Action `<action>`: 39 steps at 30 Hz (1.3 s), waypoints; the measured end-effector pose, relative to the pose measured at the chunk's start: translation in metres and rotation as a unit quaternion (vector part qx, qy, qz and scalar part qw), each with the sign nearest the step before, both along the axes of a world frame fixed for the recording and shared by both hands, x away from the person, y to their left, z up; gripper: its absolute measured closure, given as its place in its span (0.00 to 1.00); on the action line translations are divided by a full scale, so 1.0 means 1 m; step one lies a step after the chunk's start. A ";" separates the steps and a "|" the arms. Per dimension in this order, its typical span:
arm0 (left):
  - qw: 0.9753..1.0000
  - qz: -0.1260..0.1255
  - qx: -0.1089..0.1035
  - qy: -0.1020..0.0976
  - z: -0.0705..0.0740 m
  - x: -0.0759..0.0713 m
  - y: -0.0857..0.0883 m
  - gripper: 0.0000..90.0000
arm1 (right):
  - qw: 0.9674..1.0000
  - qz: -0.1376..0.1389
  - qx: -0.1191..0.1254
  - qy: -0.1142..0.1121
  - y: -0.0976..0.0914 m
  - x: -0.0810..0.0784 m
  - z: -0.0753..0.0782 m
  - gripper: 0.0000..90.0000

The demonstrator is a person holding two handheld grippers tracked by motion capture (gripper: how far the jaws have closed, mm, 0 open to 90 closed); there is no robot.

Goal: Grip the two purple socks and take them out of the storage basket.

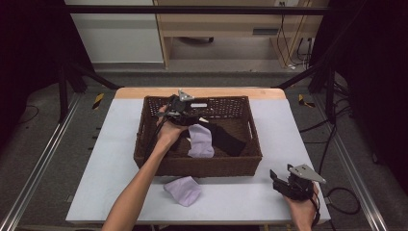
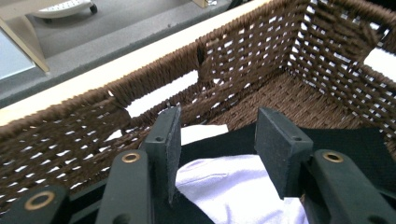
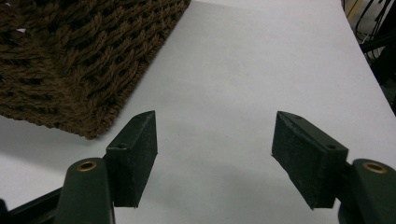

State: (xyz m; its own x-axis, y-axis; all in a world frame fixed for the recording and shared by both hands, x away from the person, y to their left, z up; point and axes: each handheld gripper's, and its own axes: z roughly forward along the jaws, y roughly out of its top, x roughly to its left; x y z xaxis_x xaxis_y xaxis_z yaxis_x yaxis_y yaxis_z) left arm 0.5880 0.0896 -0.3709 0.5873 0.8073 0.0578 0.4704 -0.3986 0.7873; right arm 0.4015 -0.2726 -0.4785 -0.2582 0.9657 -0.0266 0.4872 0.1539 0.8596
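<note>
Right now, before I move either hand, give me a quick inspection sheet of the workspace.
Surface: white table top, wooden far edge.
Job's things: brown wicker basket holding a lilac cloth and black cloth; a second lilac cloth on the table in front of it.
Clutter: nothing seen.
Grippers: left tool open over the cloths in the basket; right tool open above bare table.
Cables: bundles on the floor at right.
Surroundings: dark frame, wooden furniture behind.

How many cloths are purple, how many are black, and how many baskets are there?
Purple cloths: 2, one in the basket, one on the table in front of it
Black cloths: 1
Baskets: 1
Total: 4
</note>
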 end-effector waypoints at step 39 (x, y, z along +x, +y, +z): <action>0.983 -0.030 0.138 0.116 -0.052 0.021 -0.021 0.77 | 1.000 0.006 -0.002 0.004 0.002 0.000 -0.001 0.34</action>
